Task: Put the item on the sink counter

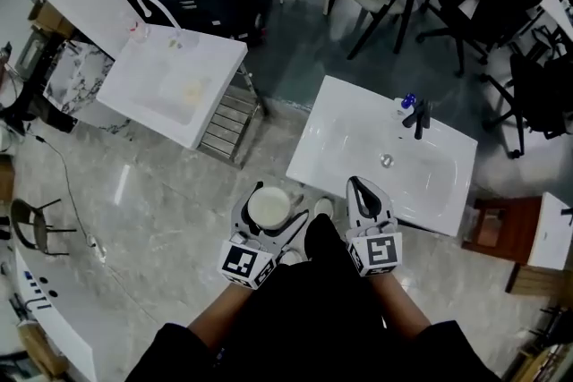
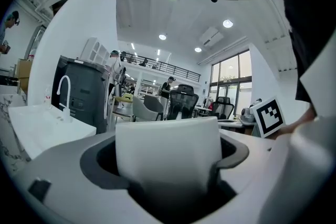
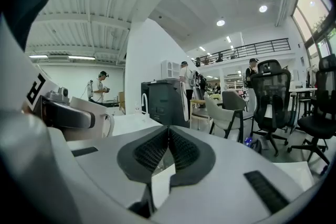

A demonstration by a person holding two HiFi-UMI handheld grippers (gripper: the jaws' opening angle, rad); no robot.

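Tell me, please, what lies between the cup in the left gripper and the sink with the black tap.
Only bare grey floor separates the cup from the sink, as the head view shows.

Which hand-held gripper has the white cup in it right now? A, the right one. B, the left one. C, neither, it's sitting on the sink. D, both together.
B: the white cup sits clamped in the left hand-held gripper, while the right hand-held gripper is shut on nothing.

Sink counter [image 1: 336, 116] lies bare at left; a faucet [image 1: 418, 115] stands at its far edge.
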